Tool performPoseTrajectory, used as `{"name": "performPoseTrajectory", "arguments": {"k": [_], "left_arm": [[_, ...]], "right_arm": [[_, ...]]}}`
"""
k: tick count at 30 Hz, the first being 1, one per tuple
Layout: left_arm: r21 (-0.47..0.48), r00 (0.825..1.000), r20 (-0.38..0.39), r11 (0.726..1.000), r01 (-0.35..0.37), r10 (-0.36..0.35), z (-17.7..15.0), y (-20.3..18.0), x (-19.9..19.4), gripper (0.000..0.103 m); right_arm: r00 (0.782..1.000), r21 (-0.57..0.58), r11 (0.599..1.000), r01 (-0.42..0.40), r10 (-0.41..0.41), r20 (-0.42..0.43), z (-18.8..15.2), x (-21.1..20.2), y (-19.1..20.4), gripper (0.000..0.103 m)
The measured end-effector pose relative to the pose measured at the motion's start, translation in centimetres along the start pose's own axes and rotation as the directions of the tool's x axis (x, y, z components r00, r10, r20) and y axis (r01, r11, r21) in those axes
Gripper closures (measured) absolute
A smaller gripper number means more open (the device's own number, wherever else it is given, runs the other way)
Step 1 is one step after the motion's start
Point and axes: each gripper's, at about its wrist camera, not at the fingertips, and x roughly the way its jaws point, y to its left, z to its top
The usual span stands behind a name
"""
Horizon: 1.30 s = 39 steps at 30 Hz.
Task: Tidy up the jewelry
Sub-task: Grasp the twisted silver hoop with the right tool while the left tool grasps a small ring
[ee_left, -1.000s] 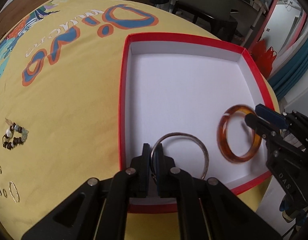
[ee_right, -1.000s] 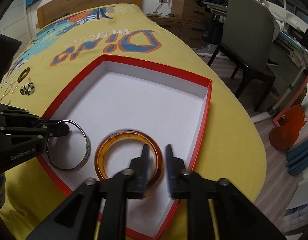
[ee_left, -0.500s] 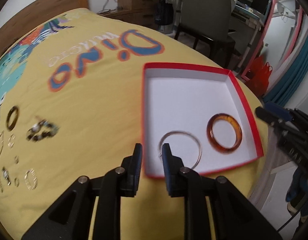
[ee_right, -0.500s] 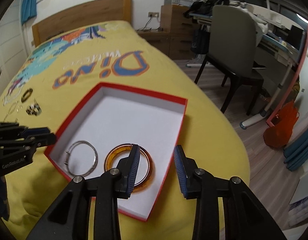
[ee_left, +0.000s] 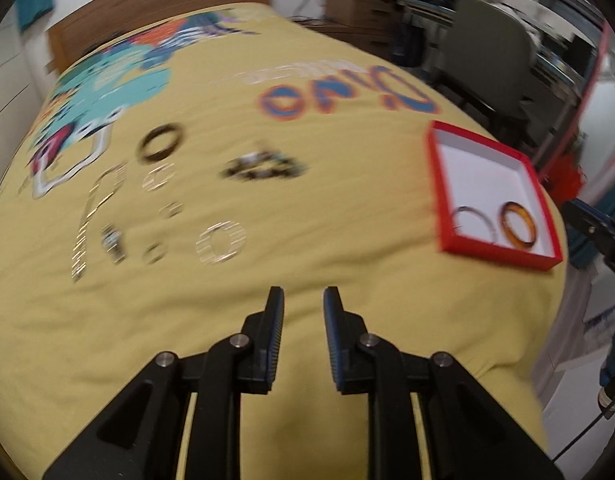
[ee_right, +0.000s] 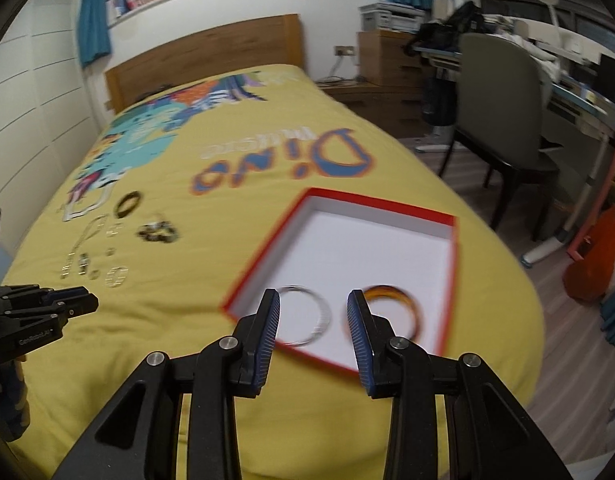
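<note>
Behind both grippers, you left the silver bangle [ee_right: 303, 316] and amber bangle [ee_right: 395, 312] in the red box [ee_right: 453, 240]; left gripper [ee_left: 299, 300] and right gripper [ee_right: 313, 304] had opened partway, empty, now facing loose jewelry [ee_left: 263, 168].

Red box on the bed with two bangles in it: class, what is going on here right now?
A person with a gripper in each hand is sorting jewelry on a yellow bedspread. The red box already holds a silver bangle and an amber bangle. Both the left gripper and the right gripper are open and empty above the bed. A dark ring, a beaded bracelet and small silver pieces are not yet boxed.
</note>
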Motion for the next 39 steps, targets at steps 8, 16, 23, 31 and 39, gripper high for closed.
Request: {"name": "performPoseTrajectory", "arguments": {"k": [8, 16, 23, 31, 39], "left_arm": [[-0.140, 0.997, -0.021, 0.987, -0.082, 0.080, -4.5, 9.3, -0.8, 0.084], [-0.163, 0.997, -0.046, 0.984, -0.071, 0.064, -4.2, 13.4, 1.5, 0.084], [-0.174, 0.998, -0.057, 0.985, 0.001, -0.011, -1.4, 15.2, 5.0, 0.085], [-0.149, 0.997, -0.069, 0.988, 0.033, -0.044, 1.2, 15.3, 8.3, 0.085], [-0.147, 0.995, -0.092, 0.989, 0.023, -0.037, 2.1, 15.5, 10.8, 0.085]], "right_arm": [[0.991, -0.076, 0.988, -0.132, 0.130, -0.040, -0.3, 0.8, 8.1, 0.068], [0.962, -0.106, 0.961, -0.256, 0.242, -0.129, -0.4, 4.7, 14.9, 0.072], [0.918, -0.094, 0.931, -0.354, 0.327, -0.225, 0.2, 10.9, 19.3, 0.077], [0.878, -0.091, 0.903, -0.419, 0.378, -0.294, 0.9, 16.1, 22.4, 0.077], [0.866, -0.094, 0.897, -0.432, 0.384, -0.322, 0.9, 18.8, 23.5, 0.077]]}}
